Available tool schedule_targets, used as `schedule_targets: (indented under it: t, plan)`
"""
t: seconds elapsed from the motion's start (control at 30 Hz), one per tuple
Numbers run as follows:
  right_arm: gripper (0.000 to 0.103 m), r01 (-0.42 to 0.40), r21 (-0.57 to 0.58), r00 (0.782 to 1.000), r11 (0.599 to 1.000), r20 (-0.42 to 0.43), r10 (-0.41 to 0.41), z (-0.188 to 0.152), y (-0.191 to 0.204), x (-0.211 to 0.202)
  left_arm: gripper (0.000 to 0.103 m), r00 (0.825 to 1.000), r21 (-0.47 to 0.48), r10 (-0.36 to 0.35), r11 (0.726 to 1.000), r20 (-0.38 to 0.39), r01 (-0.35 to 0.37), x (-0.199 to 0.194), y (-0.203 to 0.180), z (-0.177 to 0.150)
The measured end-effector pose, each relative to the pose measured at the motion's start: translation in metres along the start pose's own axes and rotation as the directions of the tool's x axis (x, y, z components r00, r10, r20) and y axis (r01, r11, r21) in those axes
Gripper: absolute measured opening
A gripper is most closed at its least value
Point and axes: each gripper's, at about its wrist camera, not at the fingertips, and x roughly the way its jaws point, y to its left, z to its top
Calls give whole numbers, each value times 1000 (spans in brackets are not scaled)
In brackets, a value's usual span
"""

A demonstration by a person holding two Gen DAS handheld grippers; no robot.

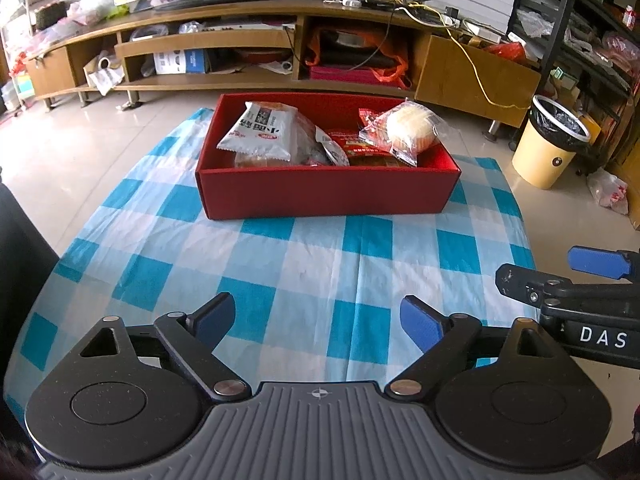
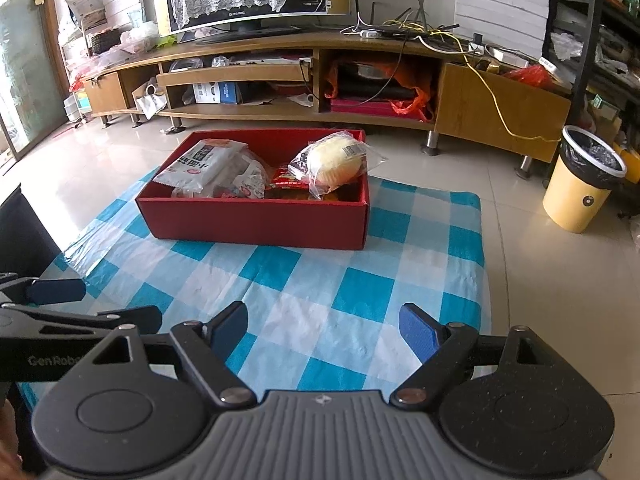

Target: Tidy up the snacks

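Note:
A red box [image 1: 328,192] [image 2: 256,220] stands on a blue and white checked cloth [image 1: 304,264] [image 2: 320,300]. Inside lie several snack packs: a white bread bag [image 1: 268,132] [image 2: 208,164], a round bun in clear wrap [image 1: 408,128] [image 2: 336,160] and a red packet [image 1: 360,146] [image 2: 284,178] between them. My left gripper [image 1: 320,320] is open and empty, low over the near cloth. My right gripper [image 2: 324,330] is open and empty, beside it; its fingers [image 1: 596,262] show at the right of the left wrist view. The left gripper's fingers [image 2: 56,291] show at the left of the right wrist view.
A long wooden TV cabinet [image 1: 280,40] [image 2: 320,76] with a TV and cables runs behind the box. A yellow bin [image 1: 548,144] [image 2: 580,184] with a black liner stands on the tiled floor at right. Dark shelving [image 1: 592,40] fills the right side.

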Motion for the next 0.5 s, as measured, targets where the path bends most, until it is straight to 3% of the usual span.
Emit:
schedule_targets:
  t: [0.5]
  plan:
    - [83,0,-3,1000,1000,-8,0,-4,2,0,101,1000,-14,22,1000,0,-22,-5,5,-7]
